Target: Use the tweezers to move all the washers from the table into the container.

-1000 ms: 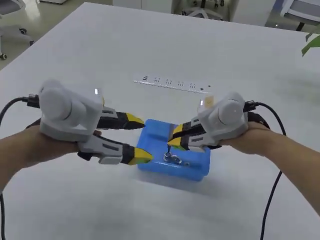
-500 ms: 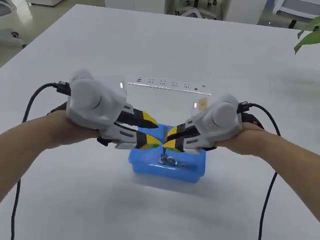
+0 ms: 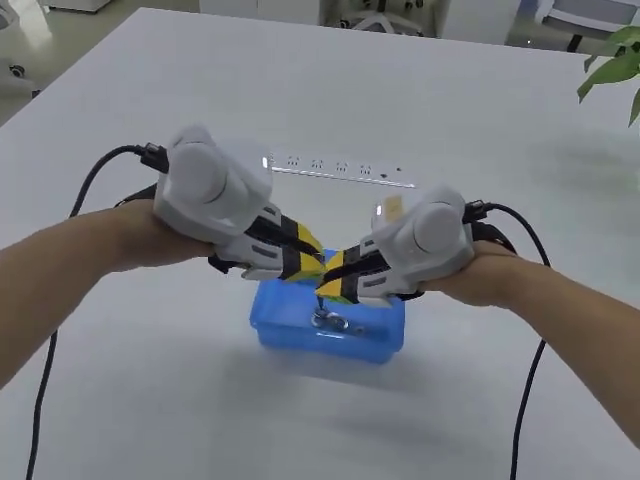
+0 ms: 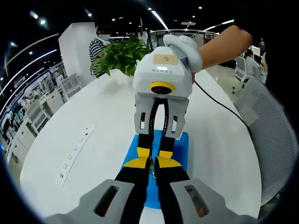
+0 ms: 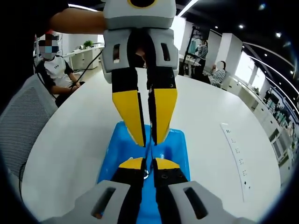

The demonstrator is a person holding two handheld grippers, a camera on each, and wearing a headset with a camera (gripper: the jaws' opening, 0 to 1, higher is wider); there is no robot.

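Claws, 2 of them, are meeting tip to tip just above the blue container (image 3: pixel 300 338), which is sitting towards the near side of the white counter (image 3: pixel 150 400). The right claw (image 3: pixel 333 280) is pinching the tweezers (image 5: pixel 148 151), its jaws drawn tight on them and the thin tip pointing down into the container. I judge it is holding them that way so anything carried drops inside, not beside. The left claw (image 3: pixel 308 258) is facing it with its jaws pressed together too, on the upper part of the tweezers as far as I can judge, probably steadying them or taking them over. Washers (image 3: pixel 338 321) are lying in a small cluster on the container's floor, right under the tips.

The head view is giving that cluster and the whole layout. The right gripper view is adding the thin line of the tweezers running between both pairs of yellow jaws. The left gripper view is looking straight at the right claw, with blue beneath.

Farther back a white power strip (image 3: pixel 340 168) is lying flat, well apart, and beyond the counter a green plant (image 3: pixel 610 60) is leaning in.
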